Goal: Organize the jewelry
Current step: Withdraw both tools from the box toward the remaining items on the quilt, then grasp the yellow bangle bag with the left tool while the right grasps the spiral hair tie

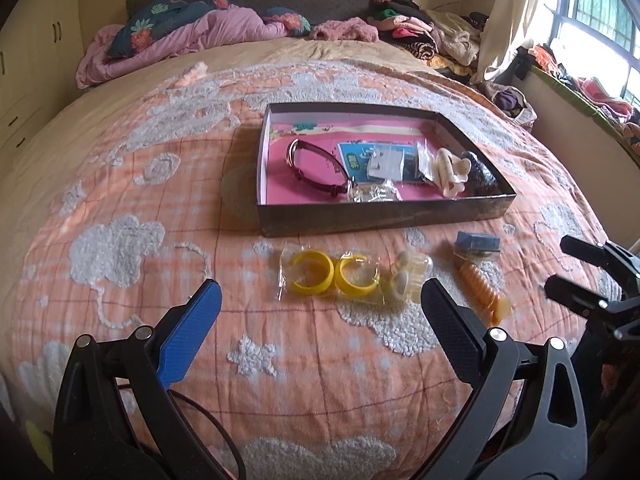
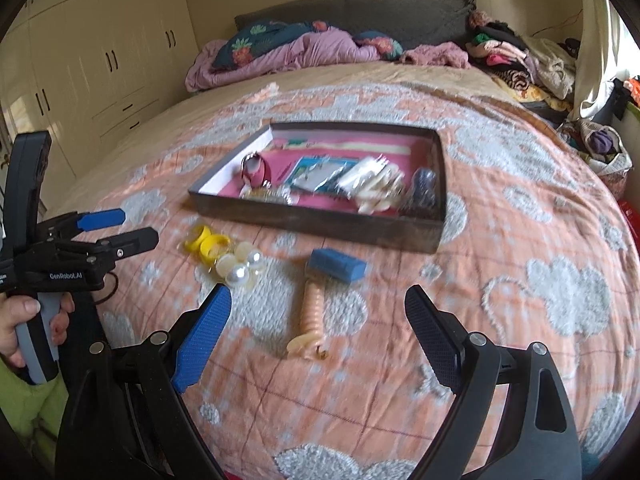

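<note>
Your left gripper (image 1: 320, 300) hangs over the bedspread with its jaws wide apart and nothing between them; just past its fingertips lies a clear bag with two yellow rings (image 1: 334, 277) and, touching it on the right, a small cluster of pearl pieces (image 1: 404, 276). Your right gripper (image 2: 318, 304) is likewise spread wide and empty, and between its fingers, further out on the cover, lies a peach spiral hair tie (image 2: 310, 320) with a small blue box (image 2: 338, 266) at its far end, the two touching. From the right wrist view you can see your own left hand (image 2: 24, 324) wrapped round the handle of the other gripper at the left edge. Beyond these loose pieces, an open shallow box (image 1: 384, 216) with a pink lining sits on the bedspread (image 1: 120, 184); inside it are a dark bangle (image 1: 316, 168) at the left, small plastic packets (image 1: 396, 164) in the middle, and a cream hair clip (image 1: 450, 174) beside a dark bundle at the right. A rumpled pink blanket (image 2: 280, 56) and piled clothes lie at the head of the bed.
</note>
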Demonstrator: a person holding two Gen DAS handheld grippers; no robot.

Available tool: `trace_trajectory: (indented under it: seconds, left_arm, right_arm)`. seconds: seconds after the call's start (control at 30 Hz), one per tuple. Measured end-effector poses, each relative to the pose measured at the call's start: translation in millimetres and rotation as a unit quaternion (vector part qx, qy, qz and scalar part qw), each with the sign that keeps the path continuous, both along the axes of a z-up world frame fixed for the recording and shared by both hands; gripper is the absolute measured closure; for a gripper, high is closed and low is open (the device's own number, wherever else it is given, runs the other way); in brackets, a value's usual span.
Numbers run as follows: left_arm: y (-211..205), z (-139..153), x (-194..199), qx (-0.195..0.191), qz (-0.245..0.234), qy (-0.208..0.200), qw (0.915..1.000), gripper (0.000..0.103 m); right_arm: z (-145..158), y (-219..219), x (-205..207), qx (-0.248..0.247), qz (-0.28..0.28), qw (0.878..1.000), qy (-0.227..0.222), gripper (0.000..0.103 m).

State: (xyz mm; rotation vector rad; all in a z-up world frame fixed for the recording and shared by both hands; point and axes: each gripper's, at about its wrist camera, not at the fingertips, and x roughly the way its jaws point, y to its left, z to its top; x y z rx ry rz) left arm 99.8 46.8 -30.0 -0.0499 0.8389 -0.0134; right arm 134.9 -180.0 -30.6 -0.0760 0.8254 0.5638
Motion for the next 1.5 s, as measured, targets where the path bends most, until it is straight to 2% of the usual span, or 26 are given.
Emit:
trace_trajectory:
  seconds: [0.3, 0.47, 0.7, 0.73, 0.8, 0.83, 0.97, 1.2, 1.27, 1.33, 1.5]
  left_arm:
    - [5.7, -19.1, 8.1, -0.005, 0.007, 0.019, 0.9998, 0.01]
    - [9.6, -29.6, 16.2, -0.008, 0.014, 0.03, 0.9994, 0.01]
    - [18.2, -40.8, 28.9, -0.026, 0.023, 0.046, 0.9983, 0.01]
    - [18.7, -42.0, 30.5, -0.027, 0.025, 0.048, 0.9982, 0.01]
    - [18.5, -44.3, 33.6, -0.03, 0.024, 0.052, 0.9979, 0.01]
    - [18.2, -45.6, 35.6, -0.033, 0.024, 0.054, 0.9977, 0.01]
    - [15.1, -51.6, 45.5, -0.043, 0.022, 0.064, 0.9968, 0.01]
    - [12.5, -62.0, 59.6, -0.043, 0.019, 0.07, 0.9964, 0.011]
    - [6.8, -63.2, 60.9, -0.038, 0.005, 0.07, 0.9968, 0.021]
    - [3.7, -62.4, 61.9, -0.035, -0.006, 0.069, 0.997, 0.041]
    - [3.9, -55.7, 58.6, -0.039, -0.014, 0.058, 0.9974, 0.058]
  right_arm:
    - [-29.4, 9.9, 4.8, -0.016, 0.008, 0.999, 0.035, 0.017]
    - [-45.8, 17.1, 10.6, -0.033, 0.012, 0.998, 0.05, 0.027]
    - [-66.4, 30.5, 18.5, -0.057, 0.022, 0.996, 0.064, 0.045]
    - [-67.2, 32.2, 17.2, -0.059, 0.027, 0.996, 0.061, 0.054]
    - [-67.2, 33.7, 15.3, -0.061, 0.032, 0.996, 0.06, 0.063]
    - [-66.6, 34.0, 13.6, -0.054, 0.043, 0.996, 0.063, 0.077]
    - [-64.5, 35.4, 7.9, -0.05, 0.058, 0.995, 0.063, 0.078]
    - [-54.3, 36.3, -0.4, -0.015, 0.082, 0.994, 0.073, 0.078]
    - [-48.6, 37.2, -2.7, -0.007, 0.088, 0.994, 0.07, 0.078]
    - [-42.8, 37.9, -4.5, -0.001, 0.093, 0.994, 0.065, 0.078]
    - [-30.9, 37.8, -5.5, 0.011, 0.095, 0.994, 0.055, 0.078]
